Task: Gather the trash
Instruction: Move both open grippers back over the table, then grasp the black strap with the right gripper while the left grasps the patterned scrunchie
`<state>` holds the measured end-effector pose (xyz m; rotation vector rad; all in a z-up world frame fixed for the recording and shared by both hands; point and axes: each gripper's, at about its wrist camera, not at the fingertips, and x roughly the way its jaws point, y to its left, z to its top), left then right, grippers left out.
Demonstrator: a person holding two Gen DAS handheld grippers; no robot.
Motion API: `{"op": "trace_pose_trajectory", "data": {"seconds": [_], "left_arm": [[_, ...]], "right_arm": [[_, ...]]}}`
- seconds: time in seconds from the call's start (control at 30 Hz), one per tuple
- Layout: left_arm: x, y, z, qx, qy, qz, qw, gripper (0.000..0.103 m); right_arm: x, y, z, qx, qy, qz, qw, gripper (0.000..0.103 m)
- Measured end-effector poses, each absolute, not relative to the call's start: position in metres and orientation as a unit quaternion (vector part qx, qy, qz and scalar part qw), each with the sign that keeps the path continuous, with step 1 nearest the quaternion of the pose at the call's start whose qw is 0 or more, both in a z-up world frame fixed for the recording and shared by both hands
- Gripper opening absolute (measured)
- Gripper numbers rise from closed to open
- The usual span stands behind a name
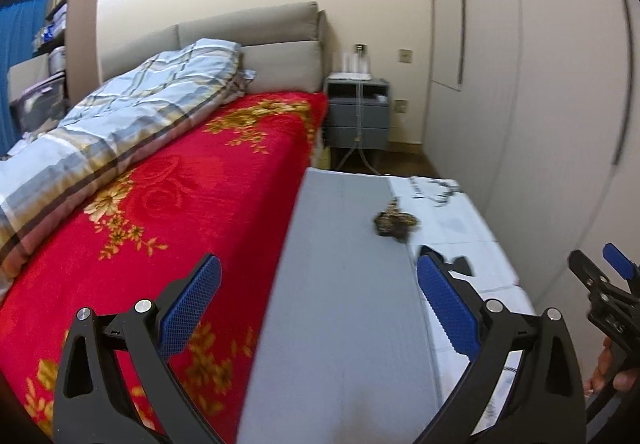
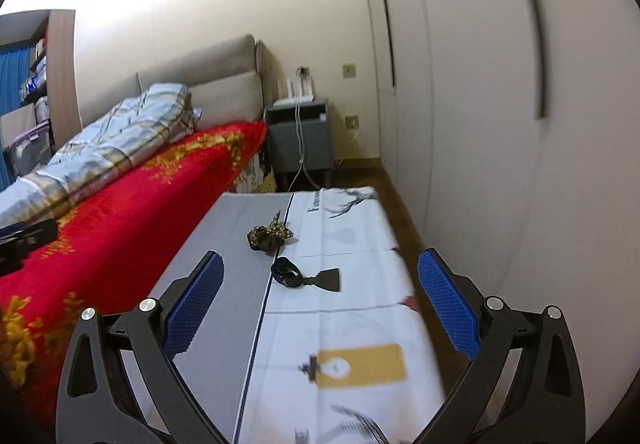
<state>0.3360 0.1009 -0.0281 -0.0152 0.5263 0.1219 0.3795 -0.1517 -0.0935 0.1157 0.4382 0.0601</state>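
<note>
In a bedroom, along the right side, saw a tall pale wardrobe with long dark handles. Opposite, found a bed under a red blanket patterned with gold flowers, backed by a grey padded headboard. Noted a folded blue-and-white checked quilt lying along the bed's far edge. Beside the bed, between it and the wardrobe, found a low platform, its half nearest the bed plain grey, the other half covered by a white printed sheet. Beyond it, against the back wall, made out a grey nightstand with cables hanging down its front. At far left, glimpsed cluttered shelves next to a blue curtain.

Held the left gripper above the near end of the platform, jaws spread wide, blue pads gripping nothing. Kept the right gripper just to its right, over the white sheet, jaws likewise wide apart and empty. Caught part of a hand behind it at the left view's edge.

Spotted the trash ahead of both grippers, untouched: a crumpled gold-and-black wrapper resting on the seam between grey and white. Nearer, just on the white side, found a small black loop. Next to it, noticed a dark fan-shaped patch; could not tell scrap from print.
</note>
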Motion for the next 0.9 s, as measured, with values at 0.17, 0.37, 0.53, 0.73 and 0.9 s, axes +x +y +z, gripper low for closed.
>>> {"op": "trace_pose_trajectory", "data": {"seconds": [0.17, 0.37, 0.53, 0.73, 0.9], "left_arm": [[0.365, 0.122, -0.053, -0.021, 0.268, 0.078, 0.96, 0.095], [0.385, 0.134, -0.074, -0.013, 0.271, 0.088, 0.958, 0.095], [0.394, 0.137, -0.086, -0.02, 0.281, 0.078, 0.956, 0.095], [0.398, 0.142, -0.092, -0.031, 0.284, 0.074, 0.956, 0.095], [0.398, 0.147, -0.096, -0.043, 0.285, 0.072, 0.955, 0.095]], "right_arm": [[0.449, -0.127, -0.139, 0.042, 0.249, 0.029, 0.967, 0.096], [0.514, -0.106, -0.189, 0.035, 0.286, 0.026, 0.957, 0.092], [0.548, -0.092, -0.21, 0.013, 0.308, 0.038, 0.951, 0.08], [0.572, -0.085, -0.223, 0.012, 0.333, 0.043, 0.942, 0.077], [0.588, -0.08, -0.236, 0.006, 0.374, 0.05, 0.926, 0.07]]}}
